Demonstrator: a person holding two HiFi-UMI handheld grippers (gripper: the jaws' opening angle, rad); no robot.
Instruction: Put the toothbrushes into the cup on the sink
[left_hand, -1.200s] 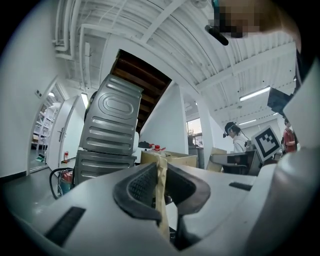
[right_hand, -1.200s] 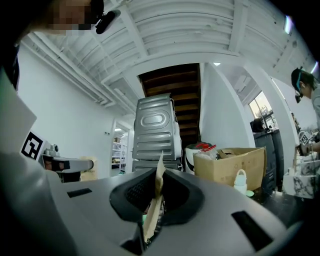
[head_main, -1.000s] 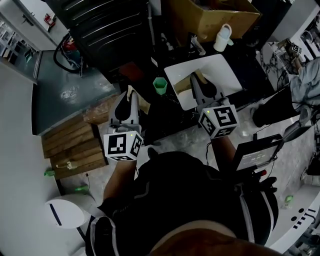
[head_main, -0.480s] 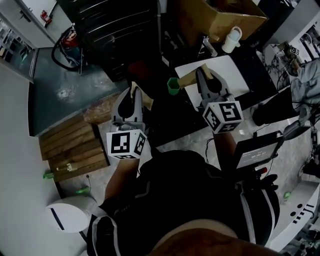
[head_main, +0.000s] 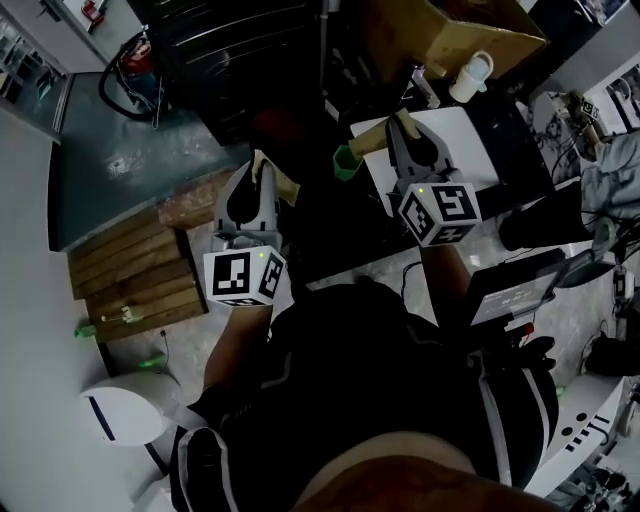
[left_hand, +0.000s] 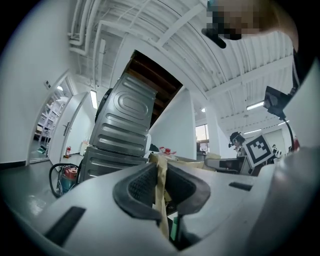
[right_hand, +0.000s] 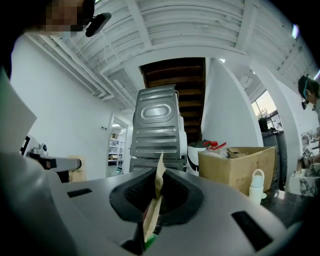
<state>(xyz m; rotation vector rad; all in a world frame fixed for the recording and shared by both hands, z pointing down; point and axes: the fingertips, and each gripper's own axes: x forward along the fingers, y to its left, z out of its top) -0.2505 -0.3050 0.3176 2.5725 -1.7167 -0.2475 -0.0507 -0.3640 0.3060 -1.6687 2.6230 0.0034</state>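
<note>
Both have come fwd to the sink. L gripper & R gripper jaws narrow, clamped on L toothbrush & R toothbrush. R toothbrush tip now beside the cup, so drop-in prob. next.

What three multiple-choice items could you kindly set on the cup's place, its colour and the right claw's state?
1. Where is the cup? A by the white sink's left edge; B on a chair; C on a shelf.
2. Its colour? A red; B green; C white.
3. The right claw is: A open, empty; B shut on a tan toothbrush; C out of view.
Key: 1 A, head view shows it beside the basin; 2 B, plainly green; 3 B, its pads pinch it.
</note>
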